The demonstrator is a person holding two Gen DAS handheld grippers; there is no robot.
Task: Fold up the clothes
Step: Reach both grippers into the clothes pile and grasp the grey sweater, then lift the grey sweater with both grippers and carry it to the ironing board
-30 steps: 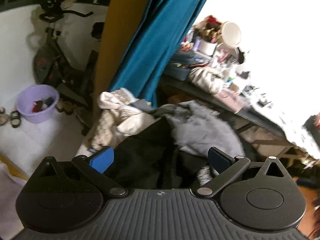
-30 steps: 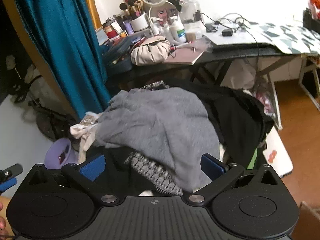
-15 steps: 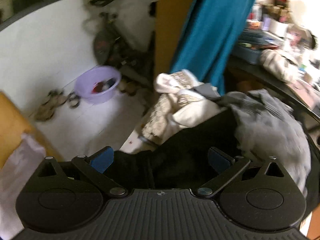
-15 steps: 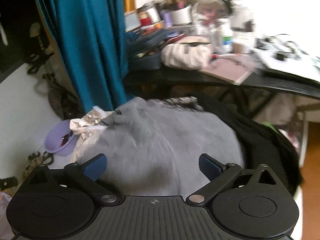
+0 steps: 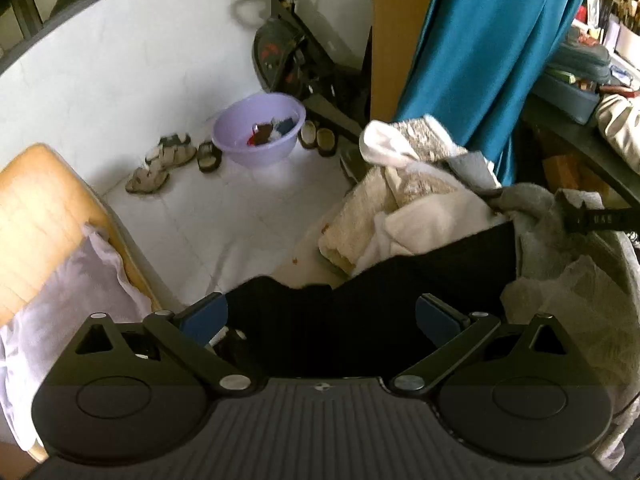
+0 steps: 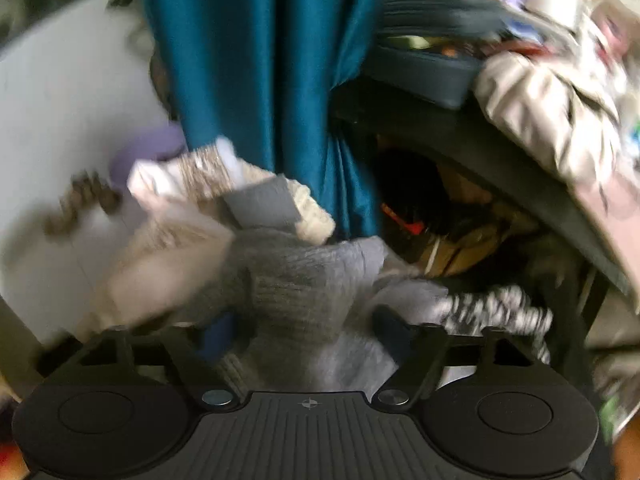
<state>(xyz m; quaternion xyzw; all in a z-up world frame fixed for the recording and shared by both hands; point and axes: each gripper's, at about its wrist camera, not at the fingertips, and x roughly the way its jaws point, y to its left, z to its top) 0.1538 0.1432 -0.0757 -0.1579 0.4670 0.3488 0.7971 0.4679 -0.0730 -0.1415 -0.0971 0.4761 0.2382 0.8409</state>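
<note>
- Your right hand-held gripper (image 6: pixel 306 334) is closing, with a bunched ridge of the grey knit sweater (image 6: pixel 296 280) standing between its jaws; blur hides whether the pads press yet.
- Your left hand-held gripper (image 5: pixel 320 316) stands wide over the black garment (image 5: pixel 360 312), gripping nothing.
- The sweater lies atop the clothes pile, right of the black garment and near the cream knit (image 6: pixel 188 236).
- Handling, judged: soft, limp, fairly thick knit. It will sag and stretch when lifted from one pinch. Take a thick fold or a hem or shoulder edge, not a single loose layer.
- The pile is tangled: a black-and-white patterned piece (image 6: pixel 492 308) sits just right of the sweater, and a dark strap (image 5: pixel 592 220) crosses the grey fabric. Either may drag along.
- The teal curtain (image 6: pixel 256 60) hangs just beyond the pile; the cluttered counter (image 6: pixel 460 140) overhangs far right.
- On the floor, far left: purple basin (image 5: pixel 256 136), sandals (image 5: pixel 160 164), exercise bike (image 5: pixel 292 52). All well apart.
</note>
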